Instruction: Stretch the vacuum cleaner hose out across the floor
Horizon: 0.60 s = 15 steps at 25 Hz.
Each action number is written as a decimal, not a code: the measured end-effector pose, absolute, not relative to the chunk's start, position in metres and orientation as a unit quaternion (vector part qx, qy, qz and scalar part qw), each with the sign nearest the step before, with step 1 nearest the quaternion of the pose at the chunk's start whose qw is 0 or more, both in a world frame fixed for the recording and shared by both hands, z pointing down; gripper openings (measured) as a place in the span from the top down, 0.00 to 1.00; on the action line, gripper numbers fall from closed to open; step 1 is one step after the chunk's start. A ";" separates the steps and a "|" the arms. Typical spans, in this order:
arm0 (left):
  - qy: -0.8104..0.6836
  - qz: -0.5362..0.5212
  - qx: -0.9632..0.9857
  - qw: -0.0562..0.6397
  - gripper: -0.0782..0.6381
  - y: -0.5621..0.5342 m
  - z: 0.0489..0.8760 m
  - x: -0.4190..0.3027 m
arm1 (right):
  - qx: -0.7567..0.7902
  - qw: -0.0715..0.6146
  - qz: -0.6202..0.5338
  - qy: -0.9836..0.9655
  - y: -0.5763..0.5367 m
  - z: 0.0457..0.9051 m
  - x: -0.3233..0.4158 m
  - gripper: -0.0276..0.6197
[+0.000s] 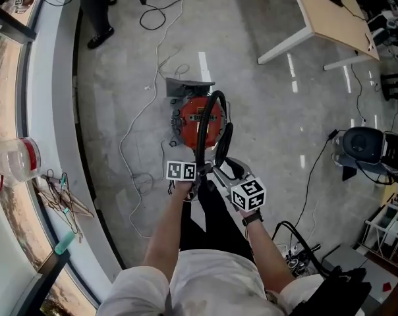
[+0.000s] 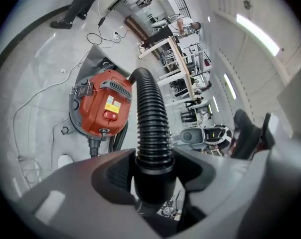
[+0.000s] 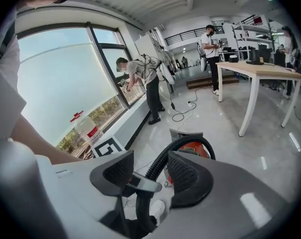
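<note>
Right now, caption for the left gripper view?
Left gripper clamped on the black hose, red vacuum just beyond.

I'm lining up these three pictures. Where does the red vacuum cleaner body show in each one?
Head view: the red vacuum cleaner body stands on the floor at the picture's centre.
Left gripper view: left of centre, seen large.
Right gripper view: lower centre, mostly hidden behind a jaw.
Shared landmark: the black ribbed hose arching off it.
</note>
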<state>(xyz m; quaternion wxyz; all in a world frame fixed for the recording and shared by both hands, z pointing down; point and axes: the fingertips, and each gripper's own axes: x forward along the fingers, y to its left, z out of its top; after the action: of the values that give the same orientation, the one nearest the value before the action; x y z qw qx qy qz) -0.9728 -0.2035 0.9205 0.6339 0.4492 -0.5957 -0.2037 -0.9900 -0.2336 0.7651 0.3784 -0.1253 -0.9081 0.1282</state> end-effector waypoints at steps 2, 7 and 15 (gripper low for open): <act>-0.596 -0.211 0.457 0.626 0.57 -0.205 0.897 -0.967 | -0.122 0.381 0.131 -0.907 -0.230 0.752 -0.966 0.62; -0.595 -0.218 0.469 0.615 0.57 -0.210 0.857 -0.941 | -0.124 0.391 0.124 -0.903 -0.217 0.738 -0.904 0.58; -0.610 -0.287 0.471 0.569 0.57 -0.215 0.813 -0.887 | -0.205 0.398 0.086 -0.890 -0.175 0.766 -0.827 0.38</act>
<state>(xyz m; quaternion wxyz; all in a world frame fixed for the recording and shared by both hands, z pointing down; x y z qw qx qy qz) -0.8875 -0.2145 0.8132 0.5692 0.4709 -0.6096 -0.2875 -0.8267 -0.1748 0.7657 0.3978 -0.2051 -0.8901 0.0860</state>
